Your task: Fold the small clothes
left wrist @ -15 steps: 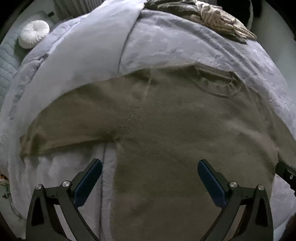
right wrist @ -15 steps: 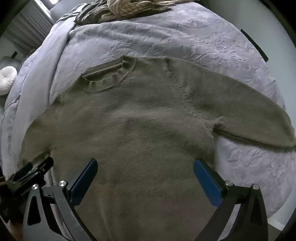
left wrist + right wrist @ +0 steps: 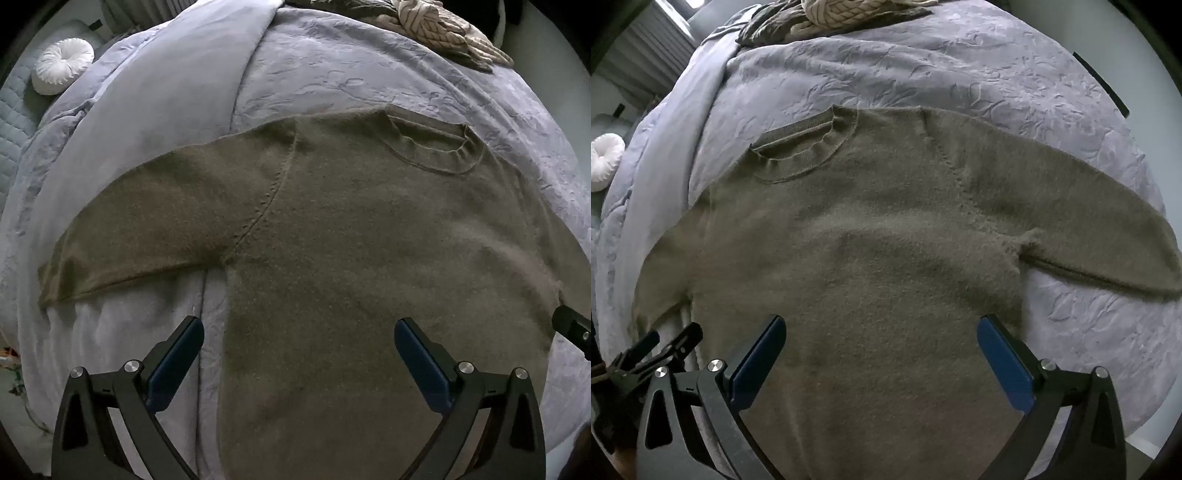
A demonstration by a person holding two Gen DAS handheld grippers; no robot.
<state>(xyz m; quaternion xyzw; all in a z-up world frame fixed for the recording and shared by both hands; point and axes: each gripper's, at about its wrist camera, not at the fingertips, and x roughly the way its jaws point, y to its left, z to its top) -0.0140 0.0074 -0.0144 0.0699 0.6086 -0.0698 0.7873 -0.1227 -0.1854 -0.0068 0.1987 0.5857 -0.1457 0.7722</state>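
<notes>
A bed (image 3: 369, 74) covered by a pale lavender-grey quilt (image 3: 960, 66) with an embossed leaf pattern fills both views, and a smoother blanket (image 3: 166, 110) of the same colour lies along its left side. Spread flat on the quilt is the olive-brown knitted sweater (image 3: 351, 240), front up, its ribbed collar (image 3: 809, 147) toward the far end of the bed and both sleeves stretched out sideways. The left sleeve (image 3: 147, 221) lies partly on the smooth blanket; the right sleeve (image 3: 1071, 214) lies on the quilt. A heap of striped and dark clothes (image 3: 436, 26) sits at the far edge, and a round white cushion (image 3: 62, 64) rests beyond the bed at the left. The left tool (image 3: 299, 332) and right tool (image 3: 881, 332) both hang above the sweater's lower body, pointing steeply down, jaws spread wide and holding nothing.
</notes>
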